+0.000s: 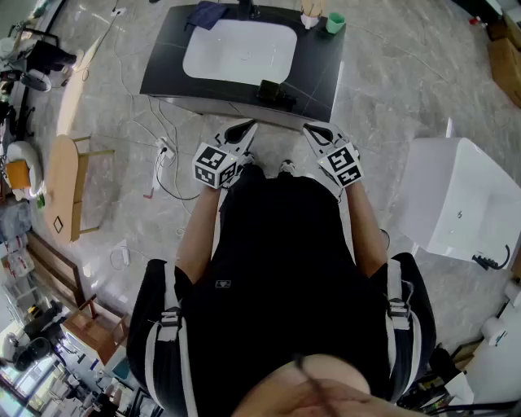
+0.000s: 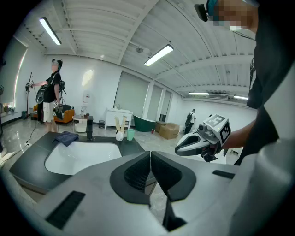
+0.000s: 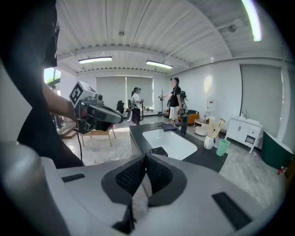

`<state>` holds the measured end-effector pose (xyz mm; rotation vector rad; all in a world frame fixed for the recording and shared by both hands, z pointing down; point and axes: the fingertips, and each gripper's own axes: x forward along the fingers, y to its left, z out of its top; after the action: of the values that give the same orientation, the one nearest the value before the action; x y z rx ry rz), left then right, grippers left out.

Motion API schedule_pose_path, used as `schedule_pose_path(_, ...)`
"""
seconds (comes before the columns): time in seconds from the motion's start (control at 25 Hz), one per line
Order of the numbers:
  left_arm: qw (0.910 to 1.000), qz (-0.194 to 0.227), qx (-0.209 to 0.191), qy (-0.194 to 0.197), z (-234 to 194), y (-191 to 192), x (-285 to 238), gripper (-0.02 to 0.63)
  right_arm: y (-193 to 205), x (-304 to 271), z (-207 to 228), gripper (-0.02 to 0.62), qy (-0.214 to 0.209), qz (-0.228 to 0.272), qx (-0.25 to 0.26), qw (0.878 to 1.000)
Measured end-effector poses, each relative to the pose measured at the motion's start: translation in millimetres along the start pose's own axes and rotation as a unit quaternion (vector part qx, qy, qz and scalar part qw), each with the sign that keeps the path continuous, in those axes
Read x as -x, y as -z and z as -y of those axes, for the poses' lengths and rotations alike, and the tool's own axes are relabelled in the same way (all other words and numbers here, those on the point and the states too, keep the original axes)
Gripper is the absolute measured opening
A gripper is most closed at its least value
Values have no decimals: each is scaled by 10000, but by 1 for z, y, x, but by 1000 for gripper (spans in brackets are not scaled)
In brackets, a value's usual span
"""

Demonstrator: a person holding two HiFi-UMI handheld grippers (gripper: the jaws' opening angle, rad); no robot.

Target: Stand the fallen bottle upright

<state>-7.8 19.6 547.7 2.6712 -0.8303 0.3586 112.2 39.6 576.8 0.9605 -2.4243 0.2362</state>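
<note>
Dark bottle (image 1: 277, 94) lies on counter (image 1: 322, 72) ahead of right hand-held gripper (image 1: 310, 129).

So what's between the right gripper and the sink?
A small black object sits on the counter, ahead of the right gripper and just short of the sink. The head view shows it, and so does the right gripper view.

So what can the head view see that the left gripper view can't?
Only the head view shows the wooden bench on the floor, the white cables beside it, and a small black box on the counter's front edge. Only the left gripper view shows the ceiling lights, a person standing far behind the counter, and a green tub. Both show the white basin, blue cloth, green cup and right gripper.
</note>
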Motion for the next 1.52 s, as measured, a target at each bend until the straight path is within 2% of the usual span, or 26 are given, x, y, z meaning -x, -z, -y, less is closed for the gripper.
schedule_pose_path(0.56,9994,110,151,-281,4,-2,-4,20,13,-3,14,60,-223,-155,88,9996)
schedule_pose_path(0.84,9992,69,270,-282,-8,0,-3,20,16,-21,20,61,-211,-301,-22,9993)
schedule_pose_path(1.12,9993,28,326,-181,-29,-4,-8,20,22,-42,25,63,-283,-570,97,9979)
schedule_pose_path(1.32,9996,-15,282,-71,-43,-12,-18,20,27,-55,31,64,-387,-687,-291,9965)
schedule_pose_path(1.4,9997,-79,224,-17,-47,-14,-21,20,28,-61,31,78,-496,-718,-513,9949)
schedule_pose_path(1.52,9997,-182,164,57,-51,-14,-23,20,35,-71,32,106,-531,-837,-556,9935)
